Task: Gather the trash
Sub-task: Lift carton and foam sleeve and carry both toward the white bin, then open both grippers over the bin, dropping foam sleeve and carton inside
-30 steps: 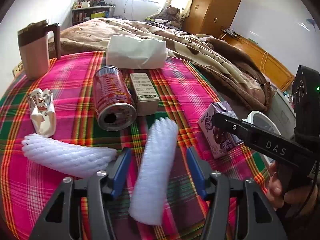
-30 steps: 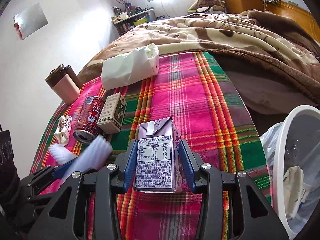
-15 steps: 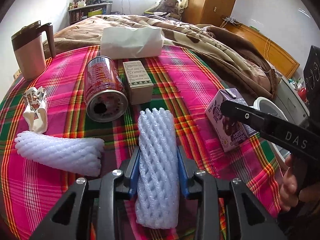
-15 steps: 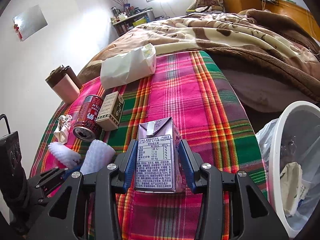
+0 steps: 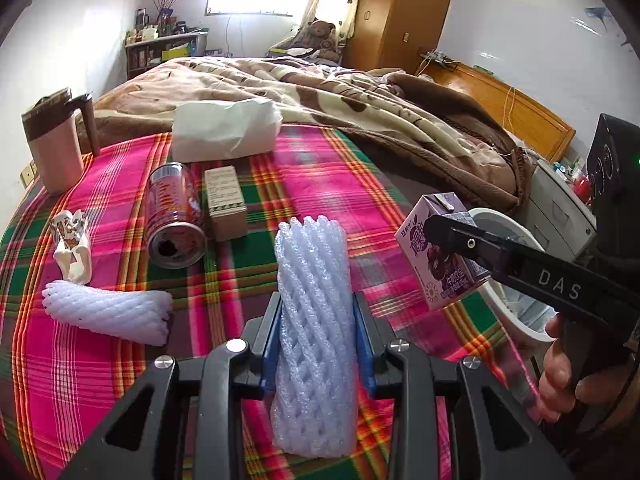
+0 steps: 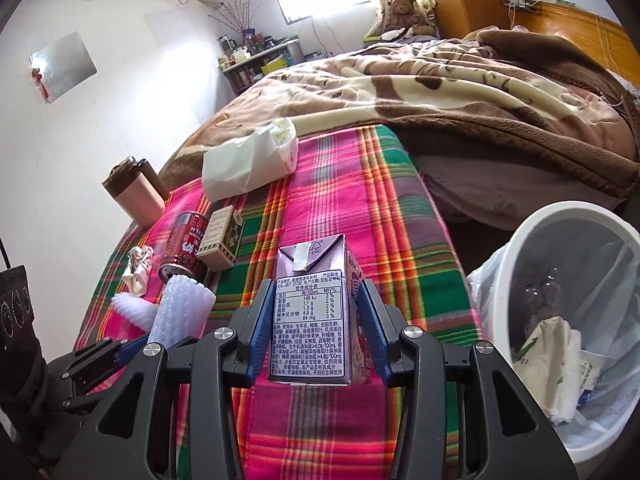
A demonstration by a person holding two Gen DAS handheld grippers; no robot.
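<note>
My left gripper (image 5: 316, 336) is shut on a white foam net sleeve (image 5: 314, 320) and holds it above the plaid tablecloth (image 5: 320, 176). My right gripper (image 6: 314, 320) is shut on a purple drink carton (image 6: 310, 312), lifted over the table's right side; the carton also shows in the left wrist view (image 5: 436, 252). A white trash bin (image 6: 560, 320) lined with a plastic bag stands right of the table. On the table lie a second foam sleeve (image 5: 108, 312), a red can (image 5: 174, 216) on its side, a small box (image 5: 225, 202) and a crumpled wrapper (image 5: 72, 244).
A brown lidded mug (image 5: 56, 144) stands at the table's far left. A white tissue pack (image 5: 224, 130) lies at the far edge. A bed with a brown blanket (image 5: 360, 100) lies beyond the table. The bin holds some paper trash (image 6: 556, 364).
My left gripper closed on the foam sleeve and lifted it off the cloth. My right gripper raised the purple carton and shifted slightly toward the bin.
</note>
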